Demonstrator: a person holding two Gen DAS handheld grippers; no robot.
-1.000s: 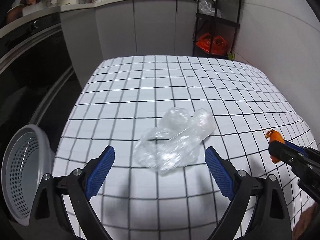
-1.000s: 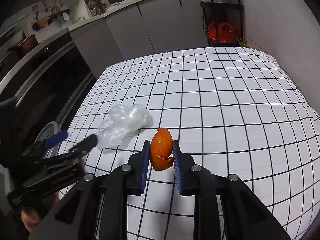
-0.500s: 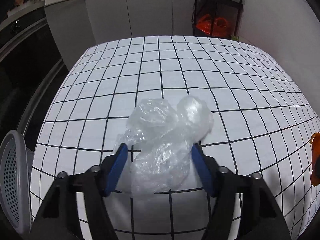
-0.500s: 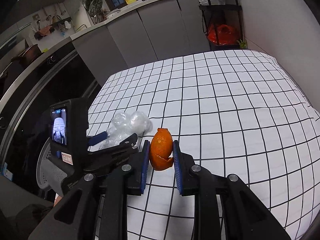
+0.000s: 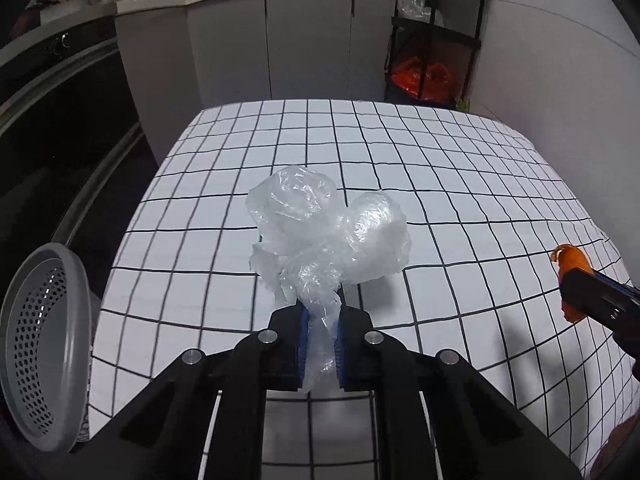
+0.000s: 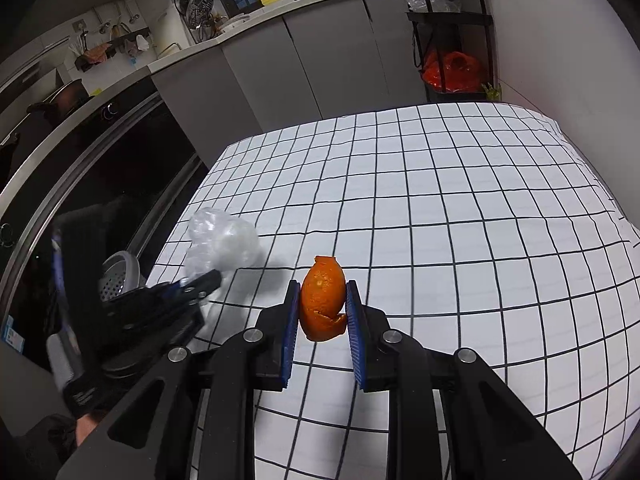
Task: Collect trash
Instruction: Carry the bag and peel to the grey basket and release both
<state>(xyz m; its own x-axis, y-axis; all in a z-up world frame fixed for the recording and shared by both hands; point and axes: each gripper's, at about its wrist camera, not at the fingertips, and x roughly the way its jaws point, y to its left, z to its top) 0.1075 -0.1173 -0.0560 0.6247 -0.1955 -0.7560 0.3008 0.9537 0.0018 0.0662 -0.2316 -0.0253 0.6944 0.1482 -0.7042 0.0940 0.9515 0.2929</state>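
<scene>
My left gripper point(image 5: 320, 316) is shut on a crumpled clear plastic bag point(image 5: 326, 236) and holds it above the checked tablecloth point(image 5: 400, 152). The bag also shows in the right wrist view point(image 6: 224, 240), with the left gripper point(image 6: 208, 280) below it. My right gripper point(image 6: 323, 298) is shut on a piece of orange peel point(image 6: 323, 300) and holds it above the cloth. The peel point(image 5: 570, 262) and the right gripper's tip show at the right edge of the left wrist view.
A grey perforated basket point(image 5: 40, 364) stands off the table's left edge, also in the right wrist view point(image 6: 118, 276). Grey cabinets point(image 5: 280, 40) and a black shelf with an orange bag point(image 5: 424, 74) stand behind the table. A white wall point(image 5: 560, 60) is at right.
My left gripper closed on the plastic bag and lifted it off the cloth. My right gripper keeps its hold on the orange peel.
</scene>
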